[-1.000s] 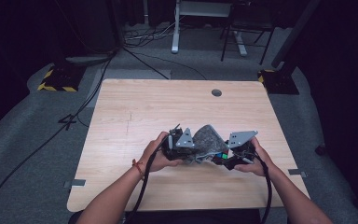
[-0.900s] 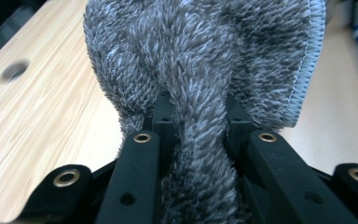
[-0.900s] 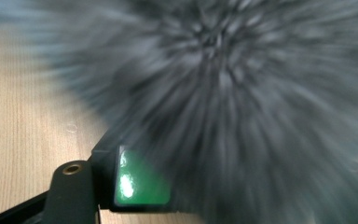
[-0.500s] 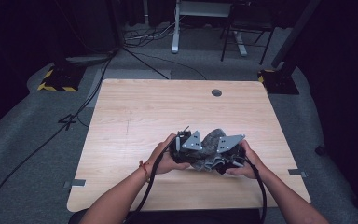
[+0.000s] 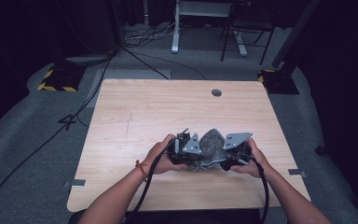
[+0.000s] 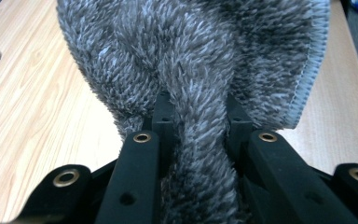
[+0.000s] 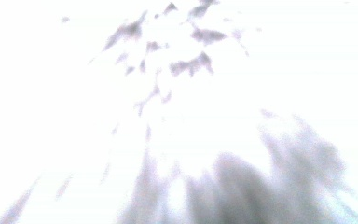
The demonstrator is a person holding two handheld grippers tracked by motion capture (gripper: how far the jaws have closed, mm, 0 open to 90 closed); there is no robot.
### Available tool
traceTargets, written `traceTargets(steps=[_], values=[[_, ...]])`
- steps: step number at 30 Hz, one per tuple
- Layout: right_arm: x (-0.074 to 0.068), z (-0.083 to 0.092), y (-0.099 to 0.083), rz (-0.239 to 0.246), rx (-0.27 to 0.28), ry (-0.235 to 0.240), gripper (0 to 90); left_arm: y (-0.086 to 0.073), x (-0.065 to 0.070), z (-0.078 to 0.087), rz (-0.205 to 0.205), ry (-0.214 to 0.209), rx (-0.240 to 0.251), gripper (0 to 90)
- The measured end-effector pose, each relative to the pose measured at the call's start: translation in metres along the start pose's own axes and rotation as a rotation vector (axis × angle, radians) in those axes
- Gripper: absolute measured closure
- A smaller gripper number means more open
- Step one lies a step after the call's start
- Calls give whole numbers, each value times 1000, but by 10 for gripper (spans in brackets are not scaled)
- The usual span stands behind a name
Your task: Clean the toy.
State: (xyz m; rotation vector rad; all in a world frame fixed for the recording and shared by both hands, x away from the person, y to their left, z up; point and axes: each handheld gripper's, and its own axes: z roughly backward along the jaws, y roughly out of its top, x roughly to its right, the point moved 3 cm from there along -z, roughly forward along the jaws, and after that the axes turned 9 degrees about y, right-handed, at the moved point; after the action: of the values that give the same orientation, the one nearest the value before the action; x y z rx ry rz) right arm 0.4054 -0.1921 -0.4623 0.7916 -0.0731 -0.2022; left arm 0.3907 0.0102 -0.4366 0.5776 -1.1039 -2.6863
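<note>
While the cloth (image 5: 212, 145) sits bunched between both hands near the table's (image 5: 135, 112) front edge, the left gripper (image 6: 195, 116) pinches a fold of it tight; the right gripper (image 5: 237, 150) (its own view washed out) presses against it, grip unclear.

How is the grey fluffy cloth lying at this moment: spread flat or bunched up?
Bunched up. The grey fluffy cloth humps between both grippers, and the left gripper pinches a gathered ridge of it.

No legible text, labels, brands or numbers anywhere. Only marking: yellow-black hazard stripes on the floor stand bases (image 5: 54, 80), beyond the table's far corners.
</note>
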Motion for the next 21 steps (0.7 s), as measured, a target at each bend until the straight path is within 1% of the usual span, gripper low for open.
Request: traceTargets(steps=[1, 2, 3, 4, 5, 6, 7, 8, 9, 11, 12, 13, 14, 15, 16, 17, 19, 20, 21], values=[[1, 4, 0, -4, 12, -6, 339, -3, -3, 0, 6, 16, -10, 735], [2, 11, 0, -15, 41, -13, 339, -5, -6, -1, 24, 20, -9, 735], [3, 14, 1, -17, 54, -18, 339, -9, -10, -1, 53, 35, -12, 735], [4, 16, 1, -17, 64, -18, 339, -11, -13, -1, 60, 50, -19, 734], [4, 19, 1, -19, 78, -17, 339, -11, -13, -1, 60, 50, -19, 734], [4, 22, 2, -20, 93, -14, 339, -14, -17, -3, 70, 60, -33, 735], [4, 24, 3, -19, 104, -18, 339, -16, -18, -3, 83, 64, -30, 734], [4, 24, 3, -19, 104, -18, 339, -16, -18, -3, 83, 64, -30, 735], [4, 26, 3, -18, 112, -21, 339, -17, -19, -4, 97, 60, -21, 734], [3, 26, 3, -16, 118, -17, 339, -17, -20, -4, 106, 71, -17, 734], [3, 26, 4, -15, 119, -18, 339, -16, -21, -4, 117, 66, 1, 735], [3, 26, 4, -15, 119, -18, 339, -16, -21, -4, 117, 66, 1, 734], [2, 25, 4, -15, 125, -13, 339, -13, -20, -1, 138, 51, 54, 734], [2, 24, 4, -17, 125, -15, 339, -11, -19, 0, 146, 35, 81, 735], [2, 23, 4, -15, 123, -16, 339, -8, -17, 1, 146, 35, 95, 735], [1, 23, 5, -16, 131, -13, 339, -7, -14, 1, 145, 41, 100, 735], [1, 23, 5, -15, 139, -10, 339, -5, -13, -1, 145, 35, 104, 735], [0, 25, 7, -6, 162, -5, 339, -6, -12, -5, 168, 16, 108, 734], [0, 25, 8, -6, 171, -4, 339, -7, -13, -8, 180, 6, 104, 734]])
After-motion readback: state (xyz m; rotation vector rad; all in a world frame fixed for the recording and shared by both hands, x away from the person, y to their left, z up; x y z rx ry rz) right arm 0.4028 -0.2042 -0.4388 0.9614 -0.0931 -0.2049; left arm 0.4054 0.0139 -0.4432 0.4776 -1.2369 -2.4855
